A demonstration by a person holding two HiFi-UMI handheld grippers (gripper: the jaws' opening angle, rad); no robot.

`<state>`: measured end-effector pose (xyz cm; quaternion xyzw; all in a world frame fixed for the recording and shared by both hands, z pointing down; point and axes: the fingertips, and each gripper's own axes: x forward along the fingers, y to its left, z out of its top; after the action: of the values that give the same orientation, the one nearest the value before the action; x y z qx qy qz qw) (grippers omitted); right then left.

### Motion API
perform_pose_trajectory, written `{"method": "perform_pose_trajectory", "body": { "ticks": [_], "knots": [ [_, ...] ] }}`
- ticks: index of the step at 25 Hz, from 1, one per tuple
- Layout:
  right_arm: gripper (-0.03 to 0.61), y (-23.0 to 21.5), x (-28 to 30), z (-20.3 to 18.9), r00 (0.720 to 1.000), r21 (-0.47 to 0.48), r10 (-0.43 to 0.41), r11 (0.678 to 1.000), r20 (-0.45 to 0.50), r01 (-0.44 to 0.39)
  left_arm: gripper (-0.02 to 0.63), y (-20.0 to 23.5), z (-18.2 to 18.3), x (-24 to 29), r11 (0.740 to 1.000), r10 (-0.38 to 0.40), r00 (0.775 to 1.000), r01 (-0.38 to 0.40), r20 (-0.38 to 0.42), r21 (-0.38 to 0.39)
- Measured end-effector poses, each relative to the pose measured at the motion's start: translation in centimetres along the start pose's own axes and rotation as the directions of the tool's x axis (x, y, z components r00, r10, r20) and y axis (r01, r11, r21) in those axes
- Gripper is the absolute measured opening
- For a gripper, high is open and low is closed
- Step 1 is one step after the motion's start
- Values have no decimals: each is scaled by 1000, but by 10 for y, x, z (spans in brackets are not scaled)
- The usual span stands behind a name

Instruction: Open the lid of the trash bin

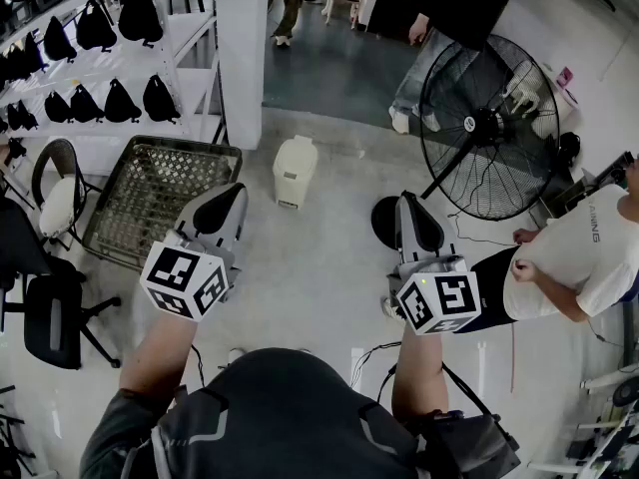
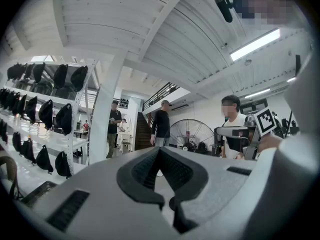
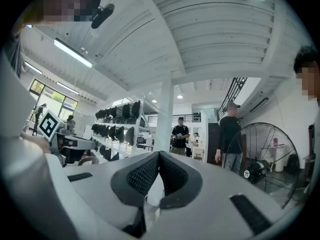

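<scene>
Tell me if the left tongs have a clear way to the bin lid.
Probably yes: only bare floor lies between the left tongs and the shut lid of the trash bin; the wire crate sits well aside. Stepping closer seems needed.

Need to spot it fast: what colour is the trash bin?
Cream white trash bin, clearest in head view.

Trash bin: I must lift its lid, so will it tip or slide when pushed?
The trash bin looks like thin plastic, so it is probably light. Standing free on the smooth floor, it may slide. Being taller than wide, a high push could tip it.
</scene>
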<state>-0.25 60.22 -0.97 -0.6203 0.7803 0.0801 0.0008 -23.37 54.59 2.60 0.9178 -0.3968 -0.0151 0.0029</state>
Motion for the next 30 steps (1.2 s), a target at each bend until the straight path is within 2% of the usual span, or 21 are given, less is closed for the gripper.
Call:
{"method": "perform_pose_trajectory", "body": {
  "ticks": [13,19,30],
  "knots": [
    [26,-17,1,7,1000,5,2,1000,10,-2,8,-14,9,13,1000,-2,1000,2,4,-8],
    [26,-26,-12,0,1000,28,-7,1000,17,7,8,-24,3,12,1000,11,1000,-11,-7,-1],
    [26,-53,-32,-17,999,51,30,998,21,-31,8,-63,-4,35,1000,2,1000,-1,-22,26]
  ]
}}
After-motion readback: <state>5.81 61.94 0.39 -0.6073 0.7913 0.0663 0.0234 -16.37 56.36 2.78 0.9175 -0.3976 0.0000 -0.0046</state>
